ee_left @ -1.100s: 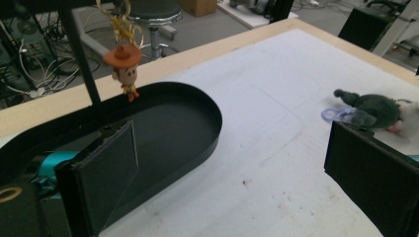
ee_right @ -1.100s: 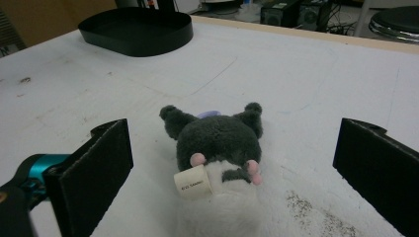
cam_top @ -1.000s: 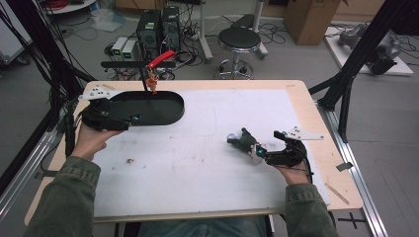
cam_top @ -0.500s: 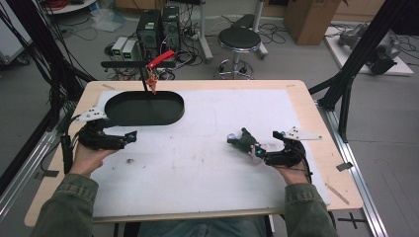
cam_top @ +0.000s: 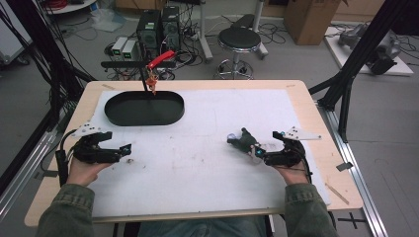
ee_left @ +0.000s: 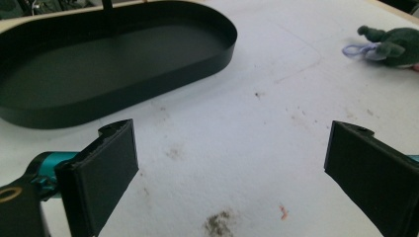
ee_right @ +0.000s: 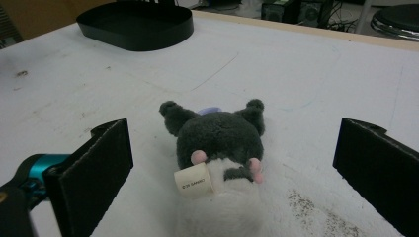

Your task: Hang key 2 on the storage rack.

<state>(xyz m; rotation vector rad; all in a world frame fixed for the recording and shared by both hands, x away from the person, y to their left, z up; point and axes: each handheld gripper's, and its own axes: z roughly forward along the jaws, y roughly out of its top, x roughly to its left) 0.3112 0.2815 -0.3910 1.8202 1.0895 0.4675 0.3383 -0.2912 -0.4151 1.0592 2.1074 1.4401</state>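
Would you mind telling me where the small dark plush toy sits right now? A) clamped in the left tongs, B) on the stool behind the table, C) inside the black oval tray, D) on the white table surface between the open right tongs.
D: the right gripper view shows the plush toy lying on the white table surface, between the wide-open jaws of the right tongs, untouched, far from the black oval tray.

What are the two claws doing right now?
Left claw: open, holding nothing.
Right claw: open around the plush toy, not gripping it.
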